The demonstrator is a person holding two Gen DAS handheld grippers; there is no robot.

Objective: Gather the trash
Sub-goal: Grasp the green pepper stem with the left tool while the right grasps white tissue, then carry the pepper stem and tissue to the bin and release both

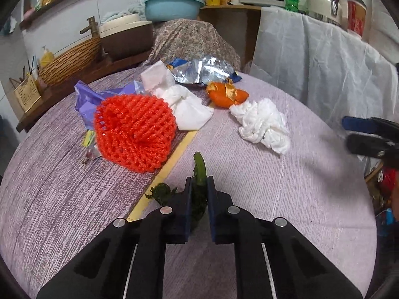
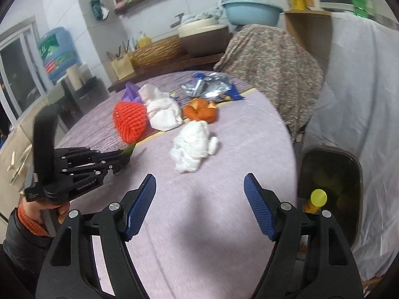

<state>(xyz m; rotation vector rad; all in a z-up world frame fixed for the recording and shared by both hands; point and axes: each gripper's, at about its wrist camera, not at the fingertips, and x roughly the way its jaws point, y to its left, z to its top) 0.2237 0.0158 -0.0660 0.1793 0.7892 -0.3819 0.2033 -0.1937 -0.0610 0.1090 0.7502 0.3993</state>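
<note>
My left gripper [image 1: 199,183] is shut on a dark green vegetable scrap [image 1: 199,168], low over the purple tablecloth [image 1: 274,199]; a leafy bit [image 1: 162,193] sticks out by its left finger. Beyond it lie a red foam net [image 1: 134,134], a white napkin [image 1: 184,104], orange peel [image 1: 224,94], a crumpled white tissue [image 1: 261,124], a foil snack bag [image 1: 204,71] and a purple plastic bag [image 1: 87,99]. My right gripper [image 2: 199,177] is open and holds nothing, above the table's near side, short of the tissue [image 2: 194,147]. The left gripper [image 2: 119,155] shows at its left.
A dark-lined trash bin [image 2: 329,186] stands off the table's right edge, with a yellow-capped tube [image 2: 318,198] at its rim. A chair under patterned cloth [image 1: 194,39] and a white-draped counter [image 1: 311,62] stand behind. Small wrappers [image 1: 89,142] lie left of the net.
</note>
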